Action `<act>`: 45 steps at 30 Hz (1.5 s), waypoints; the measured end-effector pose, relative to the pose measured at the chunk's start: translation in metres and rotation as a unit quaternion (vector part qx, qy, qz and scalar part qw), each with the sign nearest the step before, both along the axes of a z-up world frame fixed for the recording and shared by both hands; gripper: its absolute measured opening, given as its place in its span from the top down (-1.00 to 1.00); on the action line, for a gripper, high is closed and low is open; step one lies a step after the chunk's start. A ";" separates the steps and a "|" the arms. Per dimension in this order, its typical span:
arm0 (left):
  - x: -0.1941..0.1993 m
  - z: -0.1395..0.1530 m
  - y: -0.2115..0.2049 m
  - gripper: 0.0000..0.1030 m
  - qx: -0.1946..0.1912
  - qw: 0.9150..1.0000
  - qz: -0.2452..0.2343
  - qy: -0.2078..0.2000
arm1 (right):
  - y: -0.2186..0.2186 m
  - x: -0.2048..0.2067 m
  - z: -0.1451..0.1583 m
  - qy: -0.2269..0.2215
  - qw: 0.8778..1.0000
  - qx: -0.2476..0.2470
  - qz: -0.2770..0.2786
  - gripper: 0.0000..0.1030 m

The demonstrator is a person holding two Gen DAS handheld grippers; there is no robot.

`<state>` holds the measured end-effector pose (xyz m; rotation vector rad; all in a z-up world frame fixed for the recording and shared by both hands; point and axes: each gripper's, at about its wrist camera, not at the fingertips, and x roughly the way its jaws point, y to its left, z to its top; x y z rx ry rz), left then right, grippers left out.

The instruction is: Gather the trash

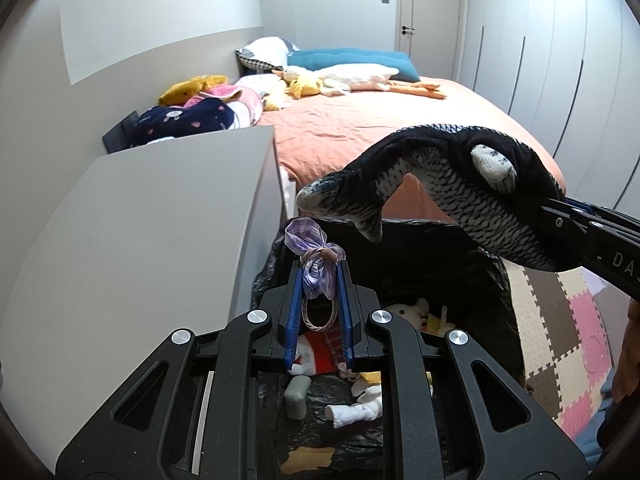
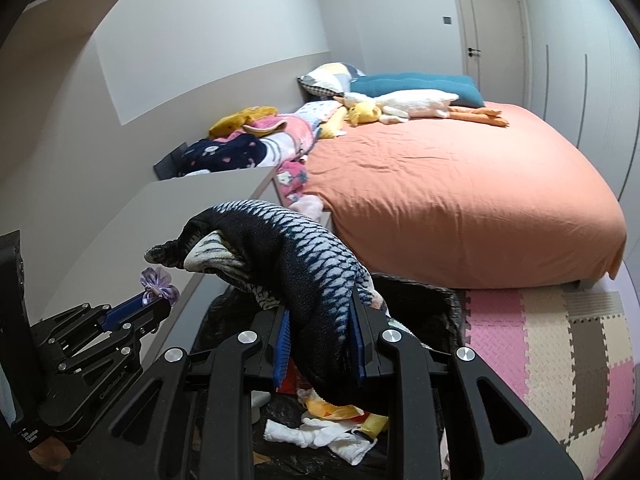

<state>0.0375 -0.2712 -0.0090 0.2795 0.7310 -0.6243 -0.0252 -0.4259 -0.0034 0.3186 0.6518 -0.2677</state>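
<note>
Left wrist view: the left gripper (image 1: 319, 276) is clamped on a small purple sachet (image 1: 316, 258), held over the near-left rim of the open black trash bag (image 1: 460, 264), which lies straight below.

Right wrist view: the right gripper (image 2: 320, 336) pinches a plush fish (image 2: 288, 240), its long axis running up-left, directly above the bag's mouth.

The left gripper (image 1: 319, 276) points forward and steeply down, its 2 blue pads (image 1: 294, 312) nearly parallel and closed to a narrow gap, pinching a small lilac cloth bundle (image 1: 316, 258) that sticks out past the tips. The right gripper (image 2: 320, 322) tilts down likewise, its 2 jaws clamped on a plush fish (image 2: 292, 248) draped over and ahead of them. Seen from the left wrist, it reaches in from the right edge.
</note>
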 end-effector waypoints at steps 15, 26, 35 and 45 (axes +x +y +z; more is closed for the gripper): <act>0.006 -0.005 -0.022 0.69 0.010 1.000 -0.028 0.007 | -0.028 -0.010 -0.010 0.015 0.998 0.006 -0.059 0.48; 0.006 -0.008 -0.024 0.59 0.020 0.999 -0.027 0.012 | -0.026 -0.011 -0.011 0.018 0.998 -0.002 -0.065 0.20; 0.009 -0.005 -0.013 -0.88 0.019 1.000 0.015 -0.003 | -0.024 -0.018 -0.003 -0.002 0.997 -0.017 -0.081 -0.55; 0.011 -0.005 -0.008 -0.88 0.012 1.000 0.017 0.006 | -0.020 -0.015 0.000 -0.003 0.997 -0.019 -0.073 -0.56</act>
